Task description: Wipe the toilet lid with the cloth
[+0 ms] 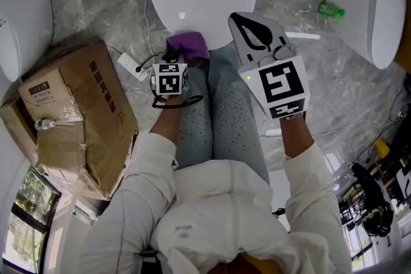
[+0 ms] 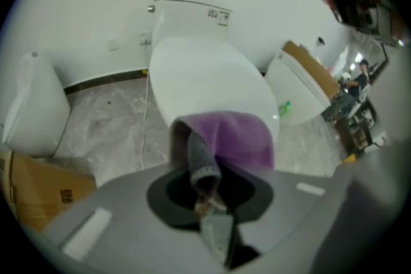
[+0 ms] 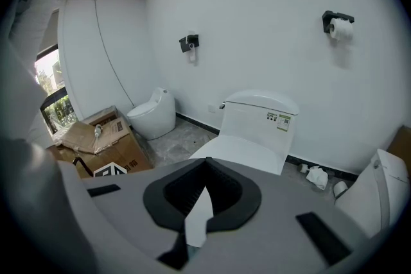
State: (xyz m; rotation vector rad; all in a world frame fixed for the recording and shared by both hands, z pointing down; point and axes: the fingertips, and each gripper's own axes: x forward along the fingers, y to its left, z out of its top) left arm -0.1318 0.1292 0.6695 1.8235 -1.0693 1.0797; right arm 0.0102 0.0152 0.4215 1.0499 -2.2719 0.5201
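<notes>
Left claw (image 2: 207, 186) is clamped on the purple cloth (image 2: 234, 138), which hangs at the front edge of the toilet lid (image 2: 212, 74); right claw (image 3: 196, 215) is pressed together, empty; wiping seems hardly begun, nearly all the lid is left; its surface is bare, the cardboard box (image 1: 77, 112) well apart at left.

Grey marble floor (image 1: 103, 9), white walls (image 3: 257, 9) (window (image 3: 46, 74) far left).
</notes>
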